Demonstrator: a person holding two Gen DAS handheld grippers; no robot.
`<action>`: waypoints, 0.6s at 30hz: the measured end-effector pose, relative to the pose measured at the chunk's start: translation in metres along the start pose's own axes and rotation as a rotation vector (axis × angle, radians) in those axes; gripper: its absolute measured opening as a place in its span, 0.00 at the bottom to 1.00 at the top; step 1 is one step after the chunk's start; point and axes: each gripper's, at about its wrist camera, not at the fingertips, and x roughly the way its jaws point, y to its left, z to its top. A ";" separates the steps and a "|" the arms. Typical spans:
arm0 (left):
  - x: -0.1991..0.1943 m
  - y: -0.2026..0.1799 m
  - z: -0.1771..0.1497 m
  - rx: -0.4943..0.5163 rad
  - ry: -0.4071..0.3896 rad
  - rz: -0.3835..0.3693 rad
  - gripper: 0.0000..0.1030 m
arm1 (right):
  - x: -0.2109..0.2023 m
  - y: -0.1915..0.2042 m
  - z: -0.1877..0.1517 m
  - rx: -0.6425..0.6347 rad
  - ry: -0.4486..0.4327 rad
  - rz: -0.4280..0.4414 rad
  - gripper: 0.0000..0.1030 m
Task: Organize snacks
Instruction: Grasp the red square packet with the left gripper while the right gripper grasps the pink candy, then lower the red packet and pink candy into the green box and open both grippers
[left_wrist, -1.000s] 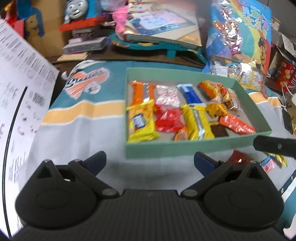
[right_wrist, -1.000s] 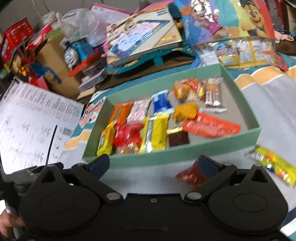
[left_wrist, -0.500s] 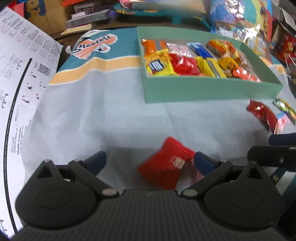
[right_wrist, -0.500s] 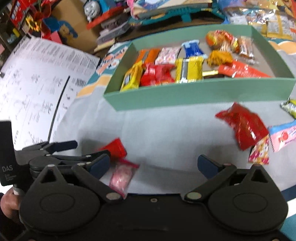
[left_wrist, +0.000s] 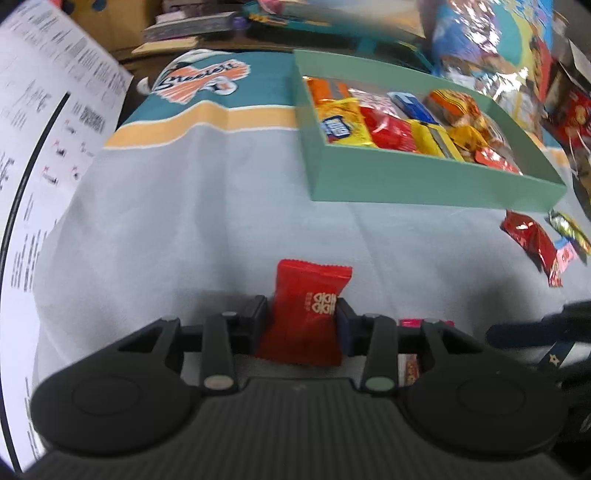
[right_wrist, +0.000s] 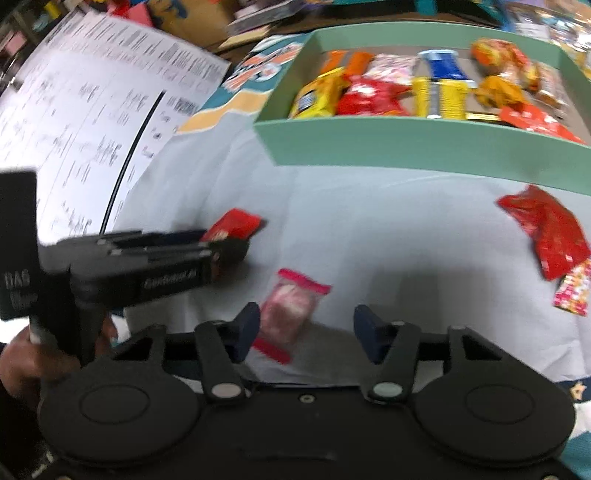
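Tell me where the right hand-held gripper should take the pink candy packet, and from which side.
Grip the pink packet across its plump clear middle, not the flat pink sealed ends. It lies flat on the cloth, tilted, close to the left finger of the open right hand-held gripper. Come down from above, shifted left to centre it, with the fingers closing across the narrow width.

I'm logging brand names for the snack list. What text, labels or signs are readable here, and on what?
"DAS": left claw's handle block.
"GenRobot.AI", blurred: left claw's arm.
"Steelers"-like script, uncertain: cloth logo.
White characters, unreadable: red packet.
Blue label, blurred: yellow packet.
Fine print, too small: paper sheet.
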 end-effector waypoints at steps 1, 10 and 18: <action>-0.001 0.003 0.000 -0.009 0.002 -0.002 0.37 | 0.002 0.005 -0.001 -0.018 0.005 -0.002 0.54; -0.003 0.016 -0.003 -0.037 -0.003 -0.012 0.38 | 0.019 0.038 -0.007 -0.146 0.002 -0.066 0.48; -0.003 0.010 -0.004 -0.025 -0.014 0.017 0.37 | 0.019 0.040 -0.011 -0.243 -0.022 -0.142 0.29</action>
